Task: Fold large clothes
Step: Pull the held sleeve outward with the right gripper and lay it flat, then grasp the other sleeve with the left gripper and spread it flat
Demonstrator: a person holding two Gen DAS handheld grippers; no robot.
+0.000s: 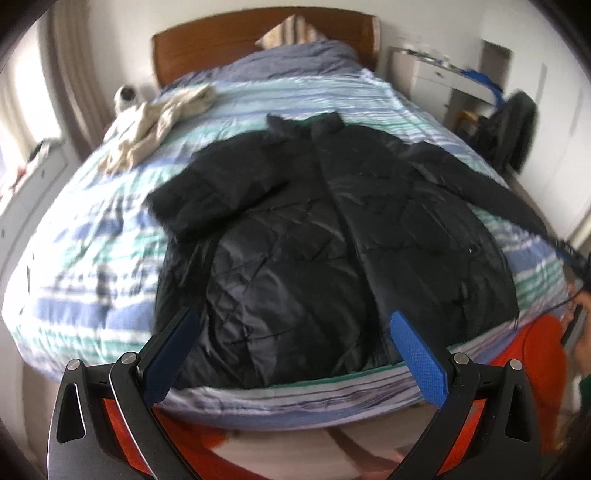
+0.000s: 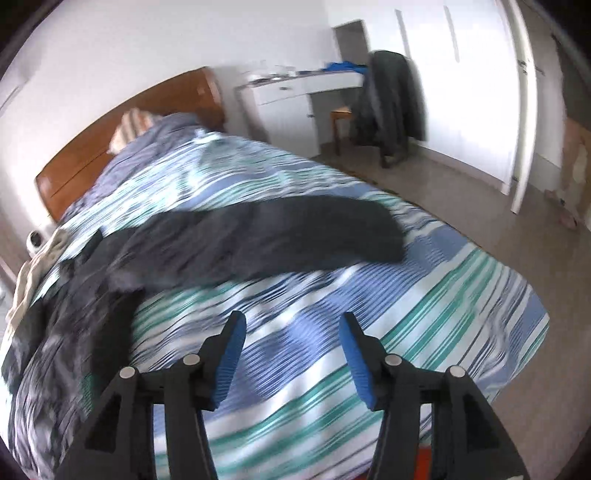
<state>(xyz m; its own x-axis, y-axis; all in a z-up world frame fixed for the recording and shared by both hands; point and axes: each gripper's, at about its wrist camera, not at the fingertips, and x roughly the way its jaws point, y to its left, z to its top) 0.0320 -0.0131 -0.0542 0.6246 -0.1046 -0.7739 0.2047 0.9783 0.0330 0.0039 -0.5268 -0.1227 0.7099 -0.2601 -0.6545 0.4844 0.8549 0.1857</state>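
Cream garment point(image 1: 155, 125) lies left of black jacket point(image 1: 325, 236), prob apart

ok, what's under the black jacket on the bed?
The black quilted jacket lies spread flat on the striped duvet, front up, one sleeve stretched out sideways. Only duvet shows around its edges; whatever lies beneath the jacket's body is covered and cannot be seen.

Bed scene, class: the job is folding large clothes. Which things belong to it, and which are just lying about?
Part of the job:
black quilted jacket
left gripper
right gripper

Lying about:
beige garment
striped pillow
dark coat on a chair
white desk
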